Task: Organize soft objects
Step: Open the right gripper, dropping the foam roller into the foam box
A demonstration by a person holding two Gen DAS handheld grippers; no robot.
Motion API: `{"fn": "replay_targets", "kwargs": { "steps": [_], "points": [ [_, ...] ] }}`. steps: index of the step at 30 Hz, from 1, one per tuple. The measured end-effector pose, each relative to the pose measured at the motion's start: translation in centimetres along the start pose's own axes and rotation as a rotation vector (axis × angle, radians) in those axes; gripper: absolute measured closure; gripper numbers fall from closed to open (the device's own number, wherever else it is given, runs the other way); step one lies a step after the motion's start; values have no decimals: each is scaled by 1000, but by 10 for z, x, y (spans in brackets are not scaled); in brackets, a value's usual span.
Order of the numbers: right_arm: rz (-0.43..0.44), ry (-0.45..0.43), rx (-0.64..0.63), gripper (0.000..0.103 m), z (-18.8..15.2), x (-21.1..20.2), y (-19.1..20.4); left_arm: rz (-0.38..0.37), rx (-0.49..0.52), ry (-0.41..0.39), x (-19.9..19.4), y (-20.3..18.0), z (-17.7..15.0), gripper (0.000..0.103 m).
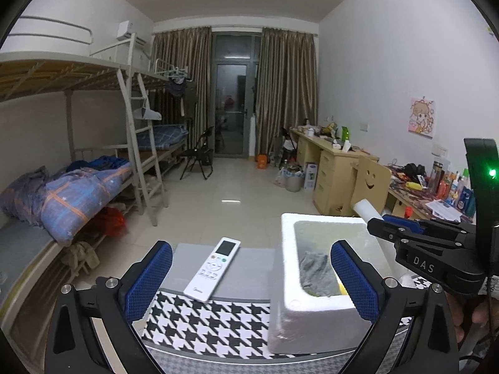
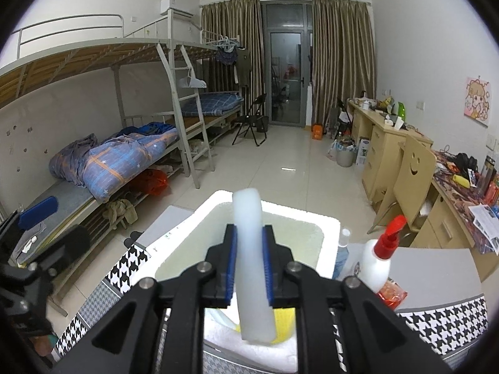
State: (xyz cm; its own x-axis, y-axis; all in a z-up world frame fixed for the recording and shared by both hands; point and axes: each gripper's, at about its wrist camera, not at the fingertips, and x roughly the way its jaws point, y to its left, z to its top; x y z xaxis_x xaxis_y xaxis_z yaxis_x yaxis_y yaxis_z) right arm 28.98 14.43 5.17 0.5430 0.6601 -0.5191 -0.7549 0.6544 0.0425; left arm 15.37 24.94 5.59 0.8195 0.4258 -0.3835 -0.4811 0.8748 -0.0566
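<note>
The right gripper [image 2: 249,268] has its blue pads [image 2: 231,265] pressed on a white foam piece [image 2: 251,249]; the piece stands up between them, tipped a little, and pokes out above and below the pads; it hangs over the white foam box [image 1: 312,311]. The left gripper [image 1: 249,283] is wide open with nothing between its fingers [image 1: 149,277] (the box sits partly behind the right one). Inside the box lies a grey cloth [image 1: 315,272]; something yellow [image 2: 283,321] shows in there too. The box stands on a table with a black-and-white check cloth [image 1: 212,321]; a white remote [image 1: 213,268] lies just beside the box; a white bottle with a red pump [image 2: 379,258] stands near its other side.
</note>
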Motion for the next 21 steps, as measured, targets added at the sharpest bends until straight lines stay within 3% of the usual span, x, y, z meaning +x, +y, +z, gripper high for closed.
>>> {"fn": "replay_targets", "kwargs": {
  "steps": [3,5,12,21],
  "points": [
    [-30,6,-21,64,-2,4,3,8,-2,-2,-2,3,-1,1],
    [-37,-6,-19,40,-3,3,3,18,4,-6,-4,2,-2,1],
    [-39,-33,-20,38,-2,-10,1,12,4,-6,-5,0,-4,1],
    [-49,-67,-2,21,-7,-37,-4,-16,30,-17,-25,-14,-8,1]
  ]
}}
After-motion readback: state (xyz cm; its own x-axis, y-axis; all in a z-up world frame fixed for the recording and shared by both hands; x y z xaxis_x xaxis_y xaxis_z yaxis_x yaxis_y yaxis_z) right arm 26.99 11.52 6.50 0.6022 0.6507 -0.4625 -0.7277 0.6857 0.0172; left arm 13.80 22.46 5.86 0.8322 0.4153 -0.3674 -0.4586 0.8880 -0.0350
